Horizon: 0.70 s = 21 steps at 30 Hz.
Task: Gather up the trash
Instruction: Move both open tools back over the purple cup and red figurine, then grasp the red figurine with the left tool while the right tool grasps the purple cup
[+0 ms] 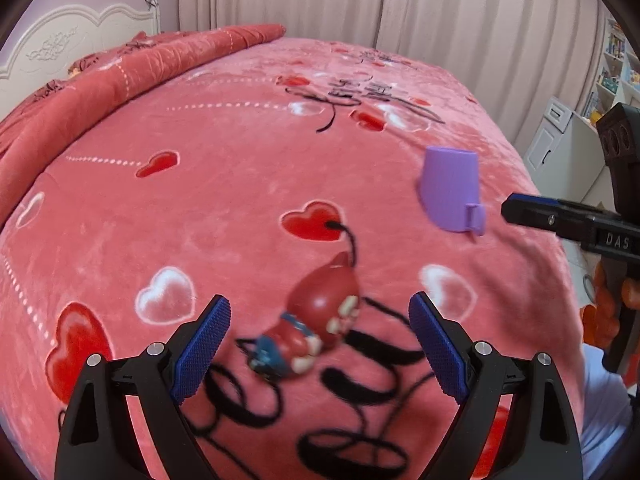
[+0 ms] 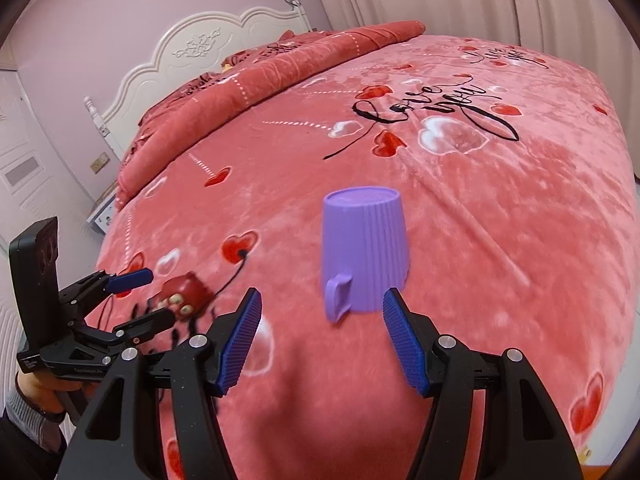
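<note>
I have the left gripper point(image 1: 320, 344) spread wide around the red toy figure point(image 1: 316, 320) on the bed point(image 1: 240, 152), its long axis slanting across the jaws, while the right gripper point(image 2: 322, 340), half open and empty, faces the purple cup point(image 2: 364, 252) just ahead.

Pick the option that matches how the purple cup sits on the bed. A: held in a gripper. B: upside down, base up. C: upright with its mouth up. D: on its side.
B: the purple cup stands mouth-down on the pink blanket, flat closed base on top, no gripper touching it.
</note>
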Motion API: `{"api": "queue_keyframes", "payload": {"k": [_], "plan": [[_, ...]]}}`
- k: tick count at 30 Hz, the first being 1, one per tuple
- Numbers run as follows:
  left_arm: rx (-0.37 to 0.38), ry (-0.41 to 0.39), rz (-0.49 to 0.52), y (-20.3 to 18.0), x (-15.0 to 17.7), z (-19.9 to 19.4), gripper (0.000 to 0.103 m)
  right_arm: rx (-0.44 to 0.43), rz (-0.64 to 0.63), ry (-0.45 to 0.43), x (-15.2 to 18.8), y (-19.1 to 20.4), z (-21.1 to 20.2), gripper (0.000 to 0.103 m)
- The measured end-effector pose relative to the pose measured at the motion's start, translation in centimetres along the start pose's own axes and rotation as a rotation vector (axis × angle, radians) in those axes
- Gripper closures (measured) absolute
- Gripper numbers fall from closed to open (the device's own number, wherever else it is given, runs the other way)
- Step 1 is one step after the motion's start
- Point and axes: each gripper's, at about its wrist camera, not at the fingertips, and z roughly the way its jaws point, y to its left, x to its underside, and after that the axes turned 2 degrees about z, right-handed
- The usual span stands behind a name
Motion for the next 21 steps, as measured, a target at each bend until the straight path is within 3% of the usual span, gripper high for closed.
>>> {"api": "queue_keyframes", "payload": {"k": [7,9,10,13,21], "plan": [[0.039,0.03,0.012,1.0,0.0,2.0,0.013,0.033,-0.013,0.018,-1.2,-1.0,2.8,0.039],[0.046,0.036,0.02,1.1,0.0,2.5,0.013,0.046,-0.01,0.013,-1.3,-1.2,3.4,0.026],[0.046,0.04,0.029,1.0,0.1,2.7,0.014,0.042,-0.008,0.013,-1.4,-1.3,3.8,0.026],[0.056,0.045,0.027,1.2,0.2,3.1,0.028,0.044,-0.02,0.017,-1.8,-1.4,4.8,0.026],[0.066,0.048,0.025,1.3,0.3,3.5,0.05,0.051,-0.022,0.03,-2.1,-1.8,6.8,0.026]]}}
